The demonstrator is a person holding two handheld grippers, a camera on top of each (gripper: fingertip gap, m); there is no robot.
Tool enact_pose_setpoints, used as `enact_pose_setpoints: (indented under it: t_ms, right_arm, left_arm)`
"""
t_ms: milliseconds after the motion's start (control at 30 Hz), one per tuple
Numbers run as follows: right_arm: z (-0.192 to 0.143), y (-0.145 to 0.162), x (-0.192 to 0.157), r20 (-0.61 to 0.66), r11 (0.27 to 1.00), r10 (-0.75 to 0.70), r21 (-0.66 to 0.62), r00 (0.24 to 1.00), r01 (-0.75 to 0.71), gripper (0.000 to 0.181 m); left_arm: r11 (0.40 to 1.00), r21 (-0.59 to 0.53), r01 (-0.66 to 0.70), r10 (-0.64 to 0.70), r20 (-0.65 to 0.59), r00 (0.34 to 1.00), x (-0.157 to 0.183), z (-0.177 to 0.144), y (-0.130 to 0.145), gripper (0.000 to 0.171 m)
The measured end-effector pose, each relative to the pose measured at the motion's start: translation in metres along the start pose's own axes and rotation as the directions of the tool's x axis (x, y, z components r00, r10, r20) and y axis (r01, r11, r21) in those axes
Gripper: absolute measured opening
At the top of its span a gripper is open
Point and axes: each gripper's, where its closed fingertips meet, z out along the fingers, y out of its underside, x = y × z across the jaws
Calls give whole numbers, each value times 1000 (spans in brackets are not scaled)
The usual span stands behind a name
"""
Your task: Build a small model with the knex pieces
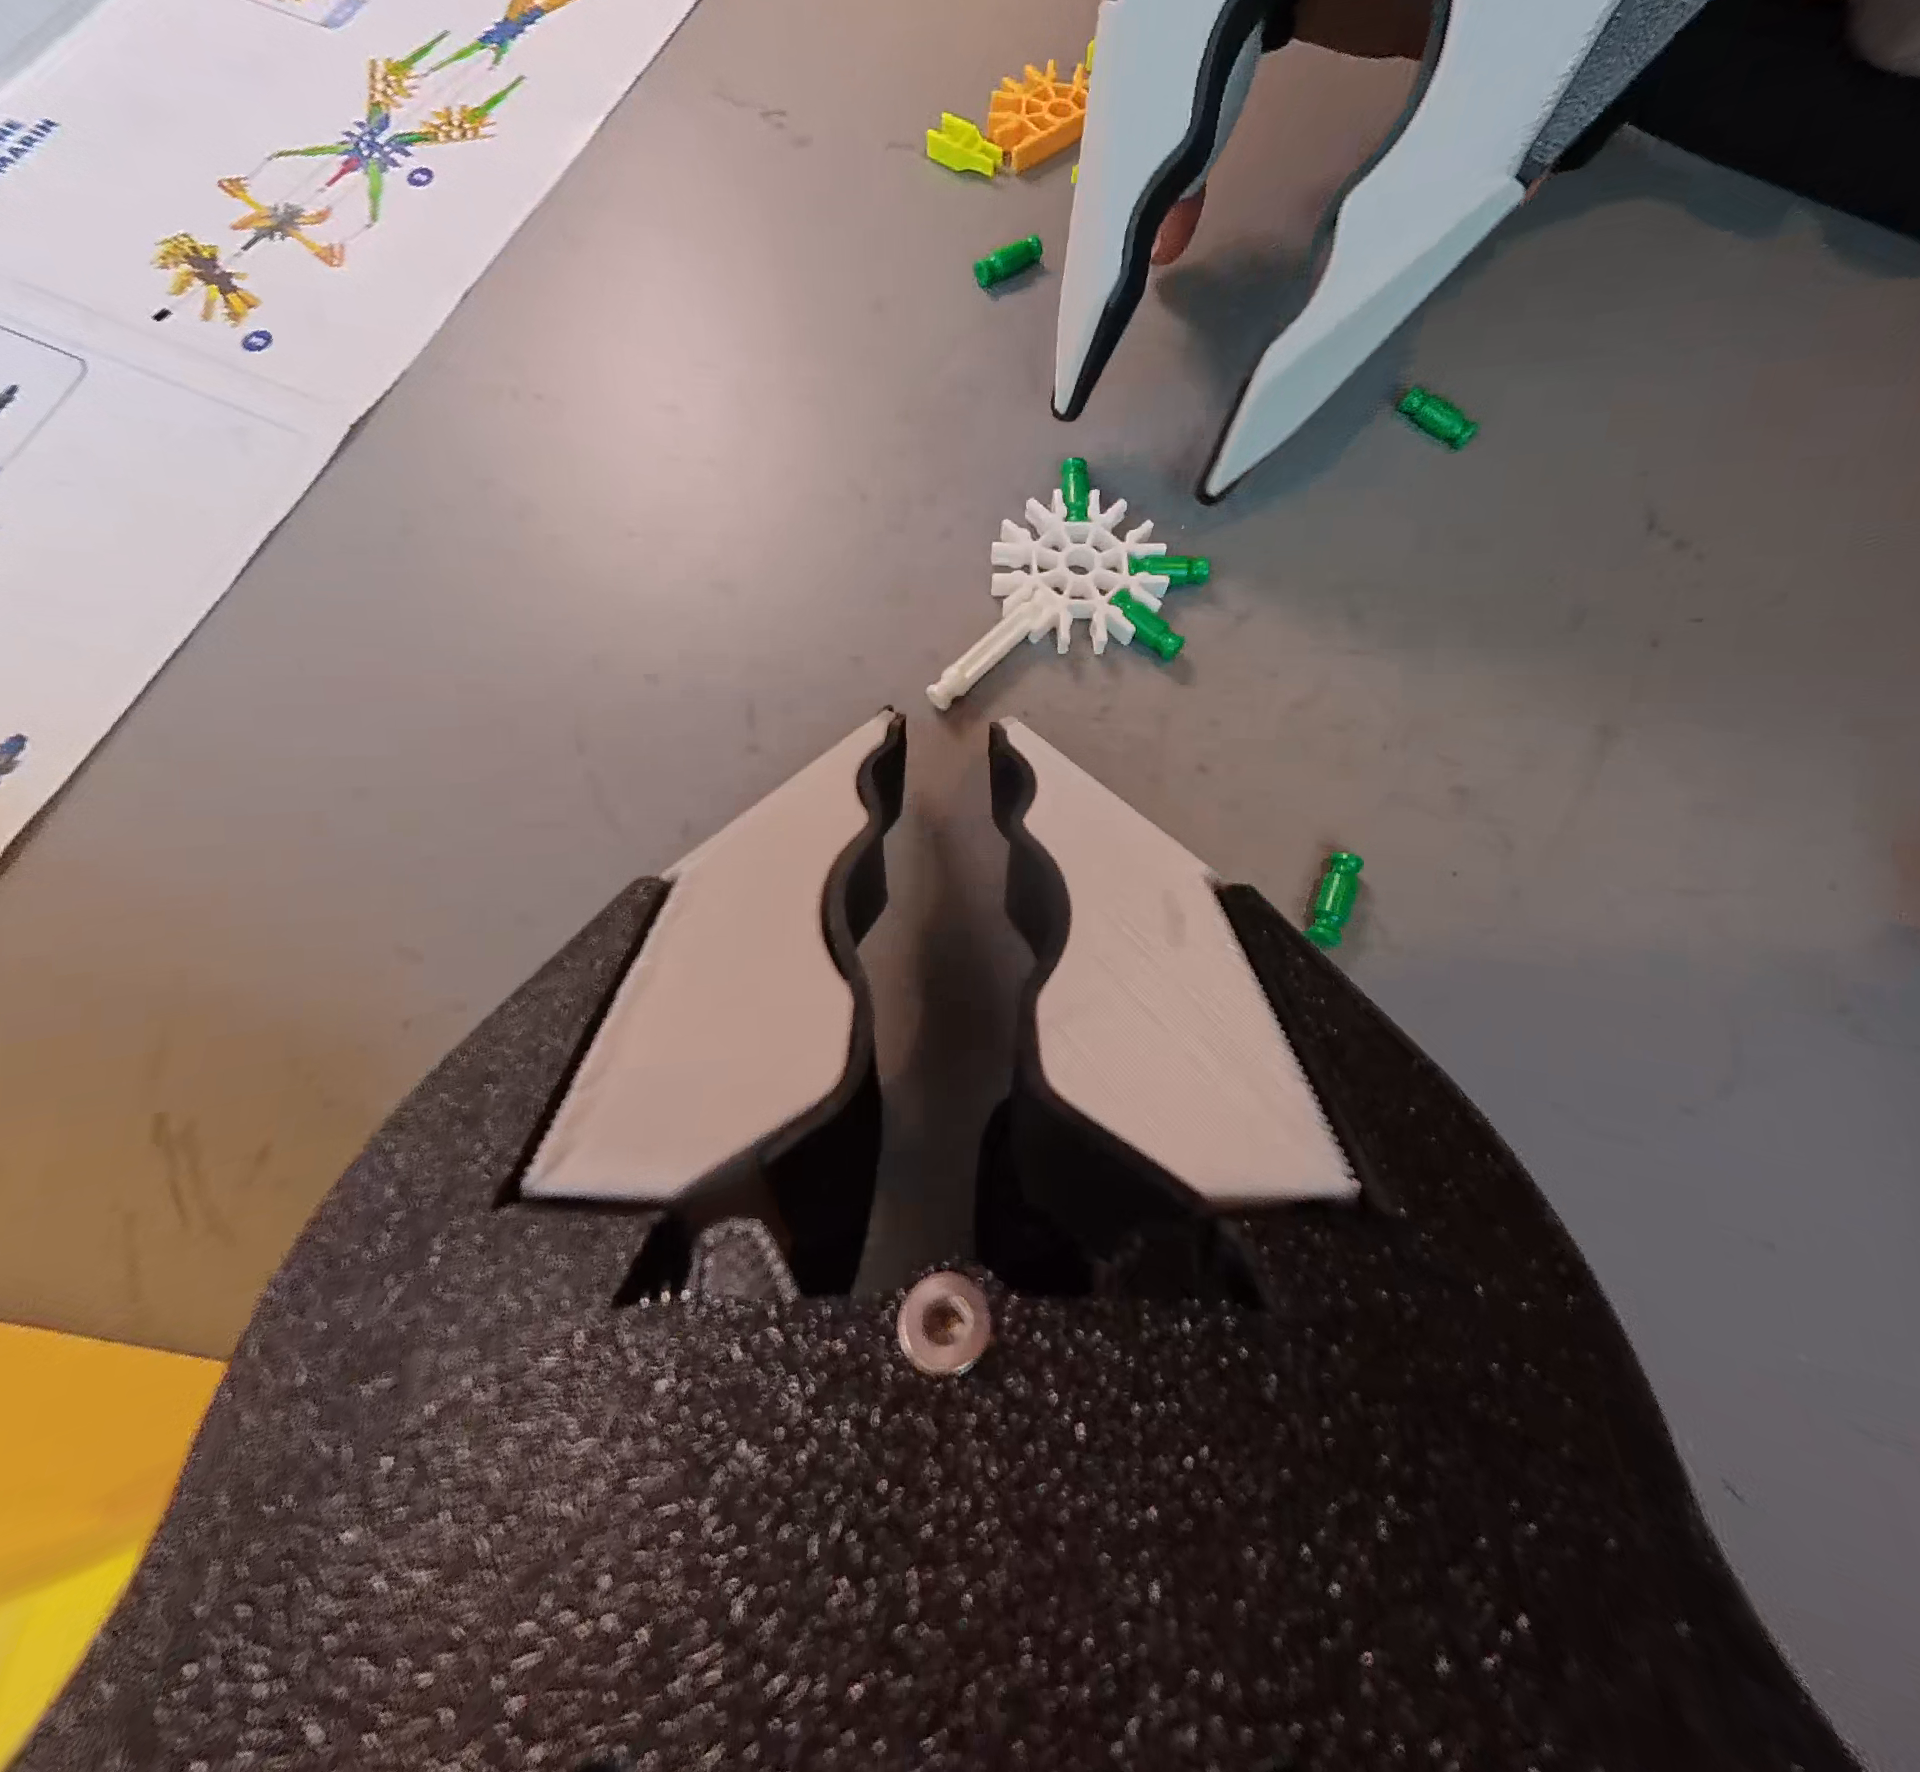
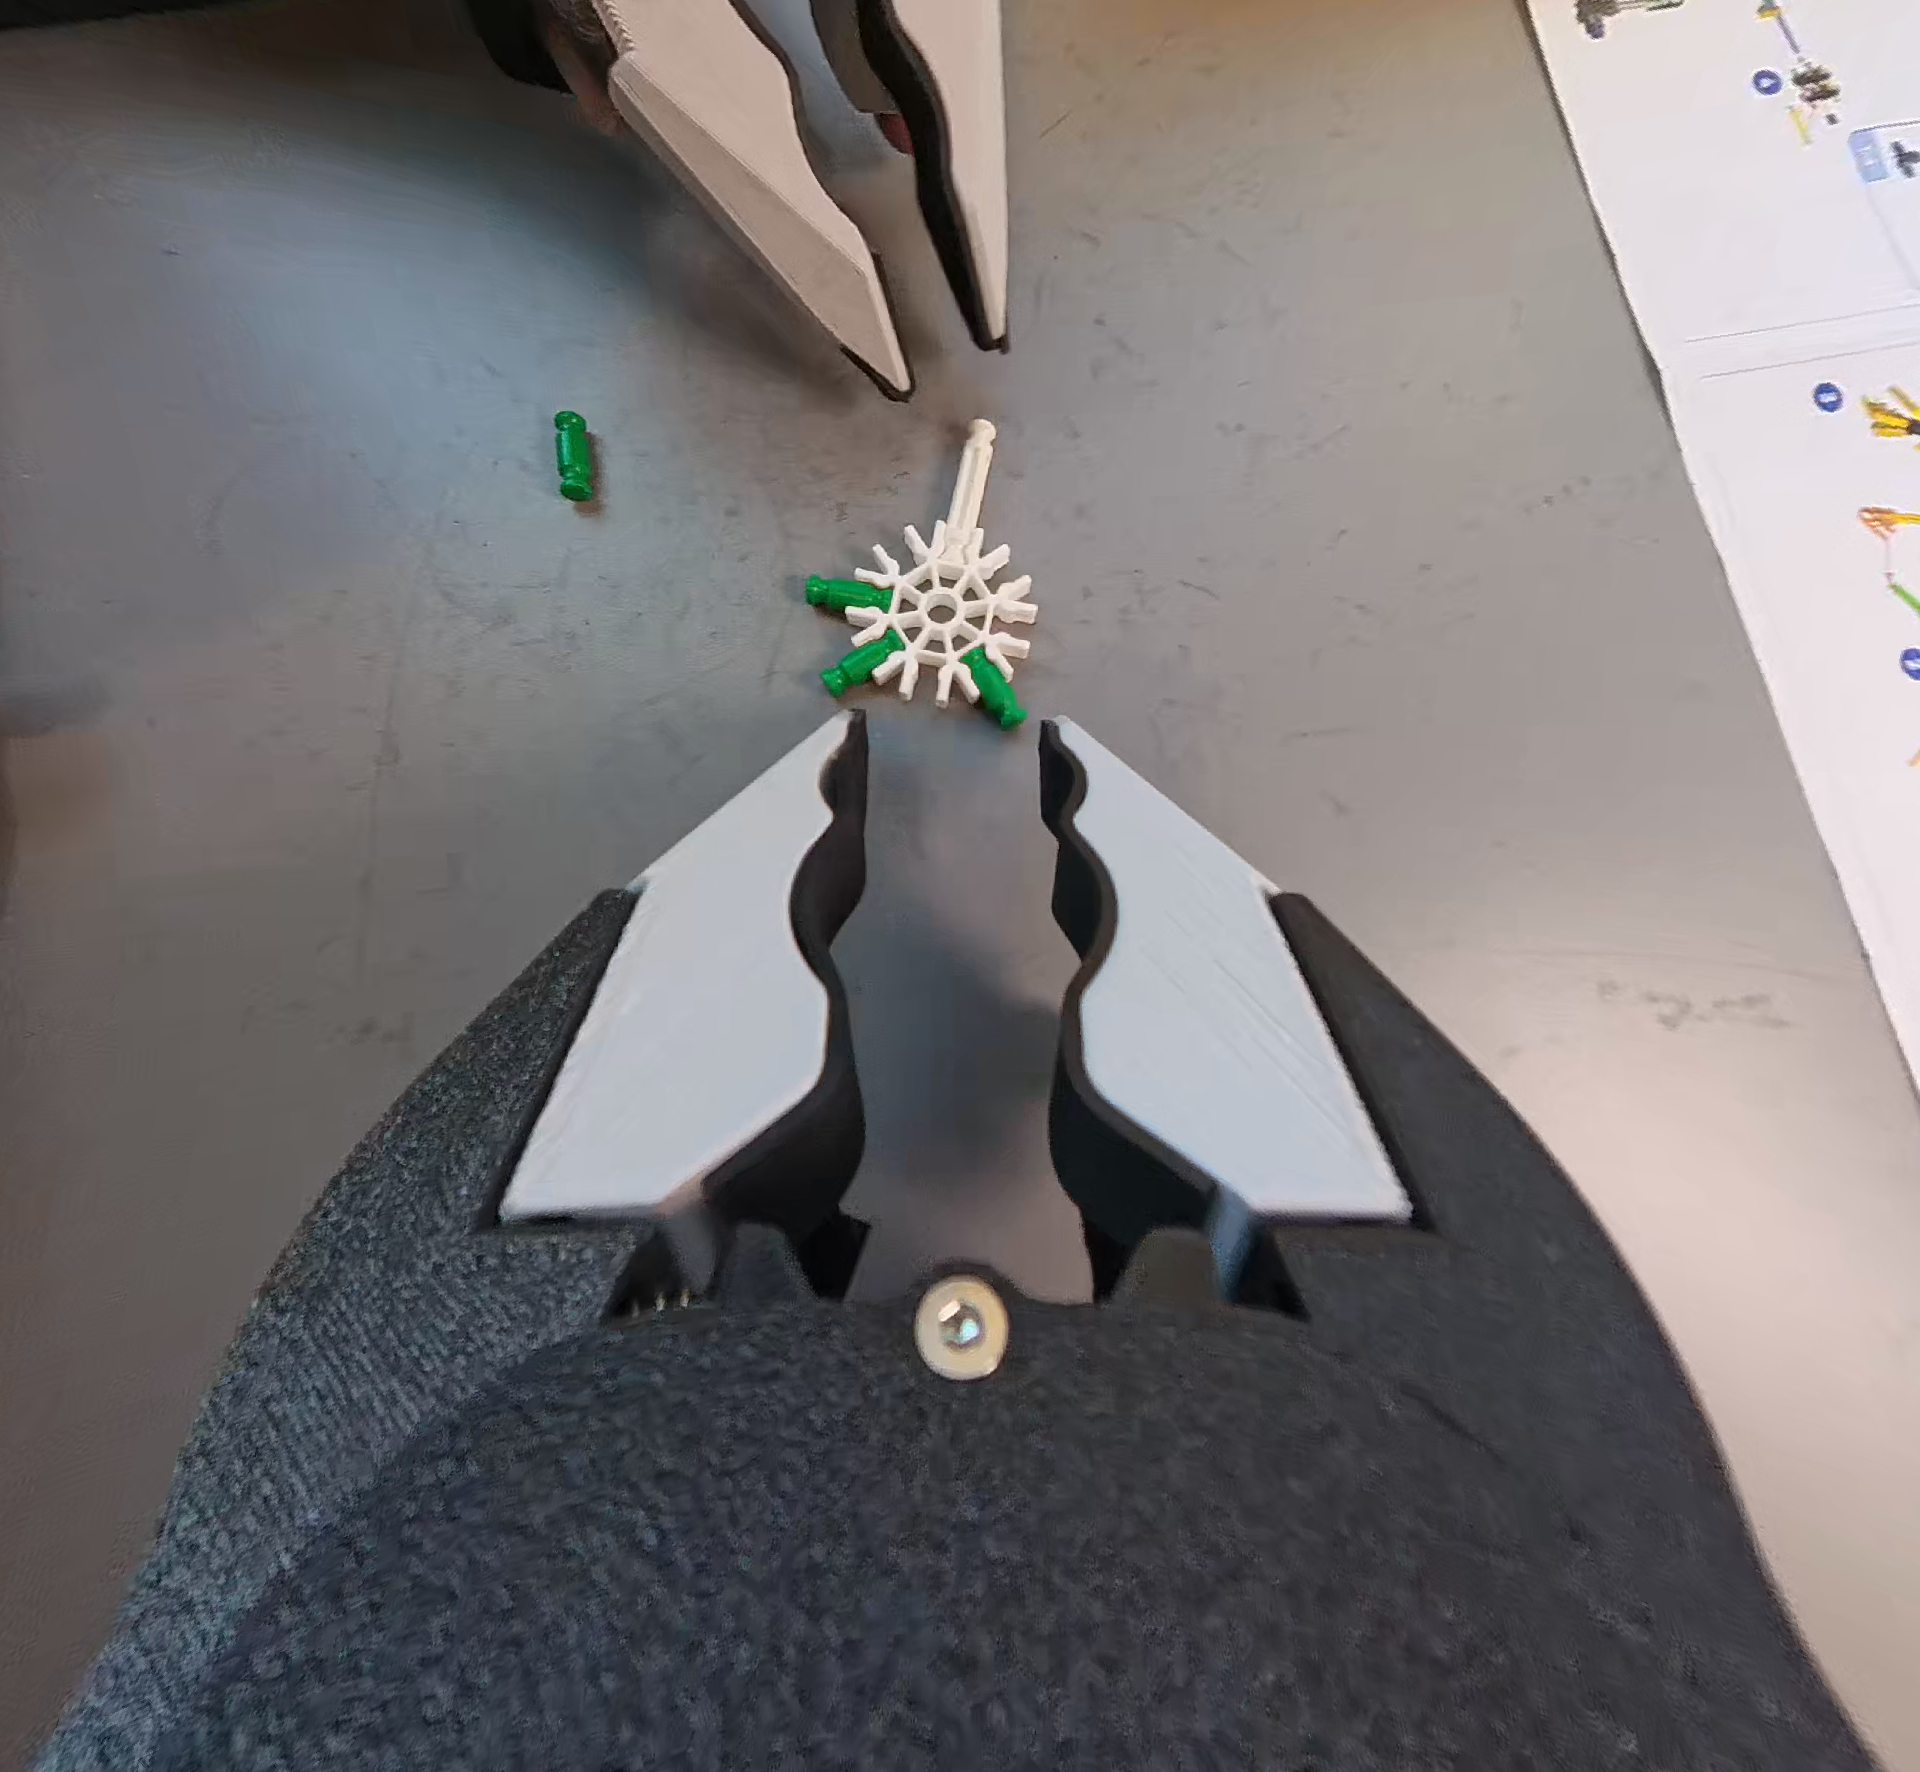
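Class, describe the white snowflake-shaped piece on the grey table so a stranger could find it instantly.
Start at the grey table and find the gap between the two claw tips facing each other. There lies the white snowflake-shaped piece, flat on the table. Unlike the loose green pegs nearby, it is a toothed wheel with three green pegs and one white rod plugged into its rim.

White snowflake-shaped connector [image 1: 1078, 571] lies flat on the grey table [image 1: 623, 579]. One white rod [image 1: 977, 662] and three short green rods [image 1: 1148, 626] are plugged into its rim slots. The left gripper [image 1: 945, 720] and right gripper [image 2: 951, 725], both parted and empty, flank it without contact.
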Motion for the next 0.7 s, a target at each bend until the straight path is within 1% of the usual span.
enact_pose_setpoints:
  t_ms: [67,167,233,333,400,700]
  right_arm:
    - [4,-1,-4,15,1000,9,-9,1000,-9,45]
    - [10,-3,-6,18,999,13,-36,1000,-12,50]
    - [13,-6,-7,19,999,13,-42,1000,-12,46]
    - [16,-7,-8,16,999,-8,-48,1000,8,41]
    - [17,-9,-8,9,999,-16,-42,1000,17,38]
    - [22,-13,-10,-31,999,-20,-51,999,19,38]
  left_arm:
    - [1000,8,-26,26,30,999,-3,2,-2,20]
    - [998,4,-62,62,31,998,-4,9,-4,27]
    - [997,-11,-76,76,15,997,-2,13,-4,27]
    - [996,-33,-88,88,5,996,0,16,-2,16]
    - [995,-35,-89,89,4,996,0,15,-1,11]
    - [998,-36,-59,60,39,997,-5,10,4,12]
